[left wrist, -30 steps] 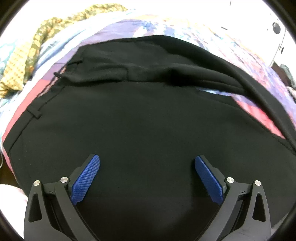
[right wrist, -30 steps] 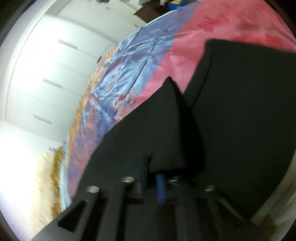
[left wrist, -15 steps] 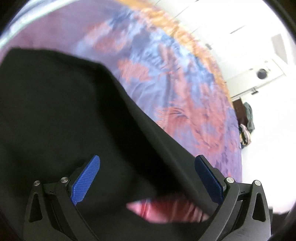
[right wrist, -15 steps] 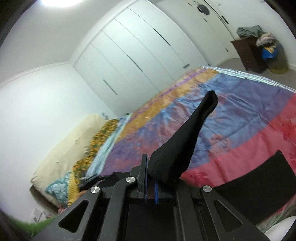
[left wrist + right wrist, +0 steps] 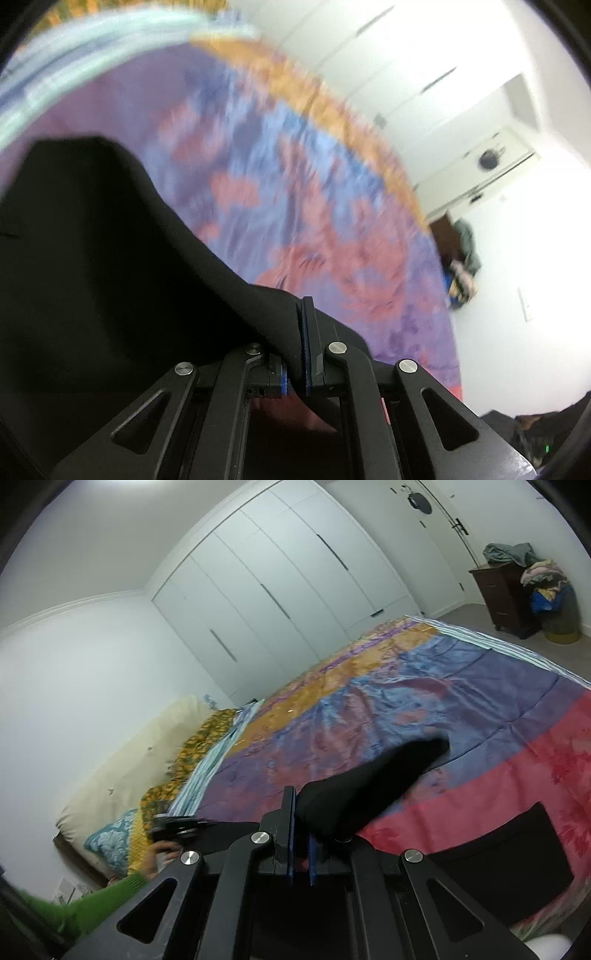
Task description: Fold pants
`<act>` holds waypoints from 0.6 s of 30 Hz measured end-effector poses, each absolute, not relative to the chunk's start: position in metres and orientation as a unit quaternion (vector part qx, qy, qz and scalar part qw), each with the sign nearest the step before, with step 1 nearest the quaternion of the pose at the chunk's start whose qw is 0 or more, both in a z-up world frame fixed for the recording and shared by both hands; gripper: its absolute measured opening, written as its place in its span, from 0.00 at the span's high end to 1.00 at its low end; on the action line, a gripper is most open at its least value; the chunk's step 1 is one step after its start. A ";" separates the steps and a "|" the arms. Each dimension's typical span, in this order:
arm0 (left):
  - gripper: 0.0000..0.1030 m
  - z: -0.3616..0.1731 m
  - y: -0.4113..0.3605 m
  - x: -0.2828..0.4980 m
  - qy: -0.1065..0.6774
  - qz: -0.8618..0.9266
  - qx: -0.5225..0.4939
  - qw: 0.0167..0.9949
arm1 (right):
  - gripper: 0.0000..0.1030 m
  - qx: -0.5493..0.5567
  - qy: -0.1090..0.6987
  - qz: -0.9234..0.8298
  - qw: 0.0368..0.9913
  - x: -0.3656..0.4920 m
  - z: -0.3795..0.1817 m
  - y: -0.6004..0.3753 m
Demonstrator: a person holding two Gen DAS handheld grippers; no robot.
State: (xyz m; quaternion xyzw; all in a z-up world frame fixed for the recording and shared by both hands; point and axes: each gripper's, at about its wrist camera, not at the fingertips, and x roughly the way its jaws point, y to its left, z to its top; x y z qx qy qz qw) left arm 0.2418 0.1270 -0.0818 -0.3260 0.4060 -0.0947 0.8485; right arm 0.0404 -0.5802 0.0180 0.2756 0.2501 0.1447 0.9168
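Observation:
The black pants (image 5: 92, 258) fill the lower left of the left wrist view, lifted off the colourful bedspread (image 5: 295, 177). My left gripper (image 5: 298, 325) has its jaws closing, and its blue pads pinch a raised fold of the black cloth. In the right wrist view my right gripper (image 5: 300, 823) is shut on another part of the pants (image 5: 369, 786), which sticks up and to the right from the pads. More black cloth (image 5: 498, 849) lies on the pink band of the bedspread (image 5: 443, 686). The left gripper (image 5: 177, 827) shows at the left, held by a hand in a green sleeve (image 5: 92, 897).
Pillows and a yellow patterned cover (image 5: 129, 768) lie at the bed's far left. White wardrobe doors (image 5: 277, 572) line the wall behind. A dark dresser (image 5: 506, 590) piled with clothes and a laundry basket (image 5: 557, 613) stand at the right by a door.
The left gripper's jaws went from wide open over the flat pants to closed on a fold, and it rose and tilted. The right gripper lifted its cloth off the bed, then held nearly still.

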 end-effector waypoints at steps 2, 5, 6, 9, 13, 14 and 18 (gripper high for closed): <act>0.94 -0.058 0.139 0.190 0.365 -0.082 -0.333 0.865 | 0.94 0.284 0.247 0.149 0.915 0.054 0.020 -0.588; 0.92 -0.073 0.139 0.130 0.371 -0.060 -0.330 0.866 | 0.94 0.269 0.272 0.148 0.912 0.066 0.018 -0.595; 0.92 -0.092 0.130 0.113 0.396 -0.048 -0.318 0.860 | 0.94 0.255 0.291 0.139 0.912 0.069 0.012 -0.597; 0.92 -0.147 0.100 0.082 0.467 -0.028 -0.290 0.835 | 0.94 0.220 0.374 0.102 0.895 0.071 -0.019 -0.605; 0.92 -0.173 0.080 0.071 0.501 -0.035 -0.291 0.814 | 0.94 0.195 0.502 0.045 0.841 0.070 -0.073 -0.621; 0.92 -0.169 0.075 0.071 0.502 -0.039 -0.281 0.817 | 0.94 0.187 0.528 0.033 0.828 0.067 -0.083 -0.625; 0.92 -0.168 0.052 0.078 0.512 -0.069 -0.240 0.822 | 0.94 0.163 0.571 0.006 0.805 0.062 -0.107 -0.644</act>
